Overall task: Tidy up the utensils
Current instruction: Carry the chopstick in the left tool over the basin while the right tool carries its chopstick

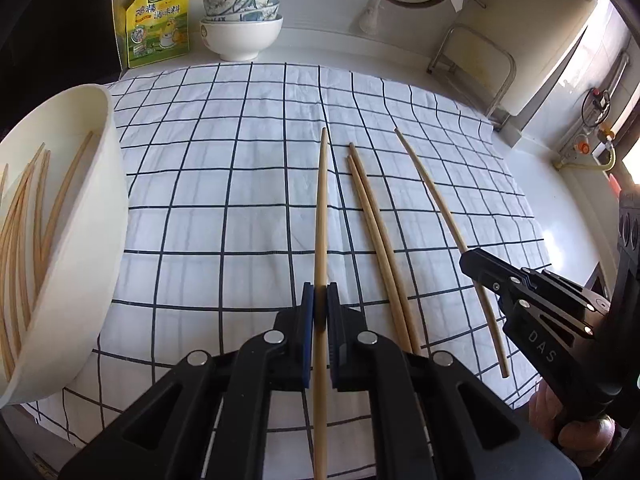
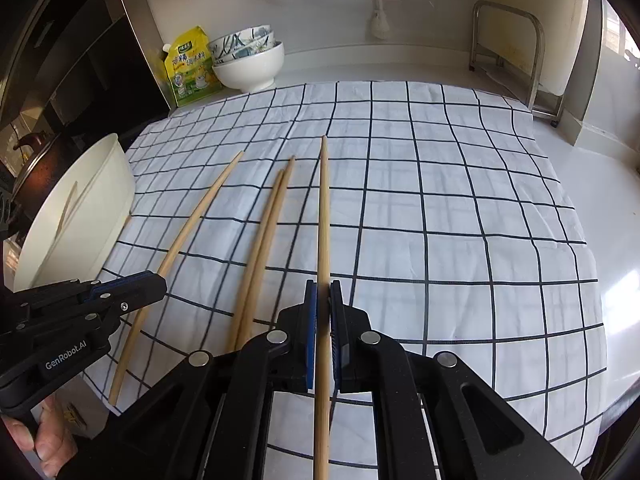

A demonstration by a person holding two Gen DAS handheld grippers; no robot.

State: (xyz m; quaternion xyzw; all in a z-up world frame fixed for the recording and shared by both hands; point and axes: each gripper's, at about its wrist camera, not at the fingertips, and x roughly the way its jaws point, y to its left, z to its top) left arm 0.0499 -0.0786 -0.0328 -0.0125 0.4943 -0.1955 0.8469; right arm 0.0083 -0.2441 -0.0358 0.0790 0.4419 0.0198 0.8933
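Left wrist view: left gripper clenched on one chopstick, right gripper clamped another; I'd have kept both level, squaring tips beside the pair on cloth

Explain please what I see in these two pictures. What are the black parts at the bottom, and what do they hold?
A person holds one hand-held gripper in each hand; there is no robot arm. Each picture comes from a camera on one gripper, looking along its two fingers. The left gripper is shut on the left chopstick. The right gripper is shut on the right chopstick. Between them, two more chopsticks lie on the checked cloth. At the left stands a large white bowl with other chopsticks inside.
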